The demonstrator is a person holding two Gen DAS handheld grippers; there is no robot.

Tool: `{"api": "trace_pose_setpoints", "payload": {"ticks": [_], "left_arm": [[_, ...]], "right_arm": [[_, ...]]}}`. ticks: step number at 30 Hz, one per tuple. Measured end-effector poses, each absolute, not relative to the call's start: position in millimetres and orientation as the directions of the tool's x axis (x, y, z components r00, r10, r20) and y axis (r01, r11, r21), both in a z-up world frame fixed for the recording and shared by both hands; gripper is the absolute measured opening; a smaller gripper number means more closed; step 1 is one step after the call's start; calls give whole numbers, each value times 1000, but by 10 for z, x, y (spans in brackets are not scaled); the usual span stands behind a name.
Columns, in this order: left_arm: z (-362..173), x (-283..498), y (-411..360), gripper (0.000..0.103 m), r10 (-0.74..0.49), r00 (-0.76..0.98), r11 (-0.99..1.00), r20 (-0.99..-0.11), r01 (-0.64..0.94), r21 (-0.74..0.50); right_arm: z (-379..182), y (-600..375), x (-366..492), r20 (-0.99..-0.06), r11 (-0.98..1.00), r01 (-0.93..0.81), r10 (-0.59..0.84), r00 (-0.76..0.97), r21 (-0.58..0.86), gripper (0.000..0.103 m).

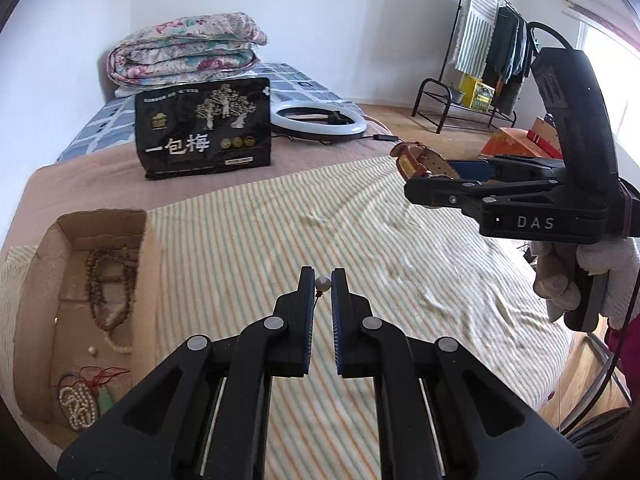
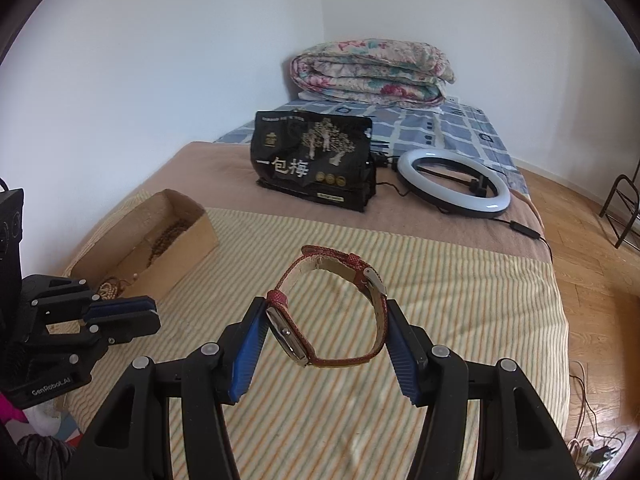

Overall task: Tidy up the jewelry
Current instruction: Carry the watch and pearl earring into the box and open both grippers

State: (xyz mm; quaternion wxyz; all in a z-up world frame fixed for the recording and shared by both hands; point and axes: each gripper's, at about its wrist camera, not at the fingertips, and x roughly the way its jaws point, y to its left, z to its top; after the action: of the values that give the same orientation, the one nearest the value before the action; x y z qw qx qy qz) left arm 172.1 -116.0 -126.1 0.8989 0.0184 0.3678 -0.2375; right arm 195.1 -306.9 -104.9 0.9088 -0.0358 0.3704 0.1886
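Left claw [image 1: 322, 284] pinches a pearl earring [image 1: 322, 285]; right claw [image 2: 326, 322], half-spread, clamps a red watch [image 2: 332, 308], both lifted for the box [image 1: 102, 312] to their left.

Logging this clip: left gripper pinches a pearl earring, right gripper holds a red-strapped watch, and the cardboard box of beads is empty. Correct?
Not quite: the cardboard box is not empty. The left wrist view shows bead necklaces lying inside. The left gripper does pinch the pearl earring, and the right gripper holds the watch.
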Motion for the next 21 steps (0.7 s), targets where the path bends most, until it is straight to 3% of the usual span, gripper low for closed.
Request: {"api": "trace_pose_setpoints", "payload": {"ticks": [21], "left_arm": [[-1129,1507,704,6,-182,729,983,-659,158,-97]], "right_arm": [[-751,-1487,1971,-679,810,-583,461,571,60,59]]}}
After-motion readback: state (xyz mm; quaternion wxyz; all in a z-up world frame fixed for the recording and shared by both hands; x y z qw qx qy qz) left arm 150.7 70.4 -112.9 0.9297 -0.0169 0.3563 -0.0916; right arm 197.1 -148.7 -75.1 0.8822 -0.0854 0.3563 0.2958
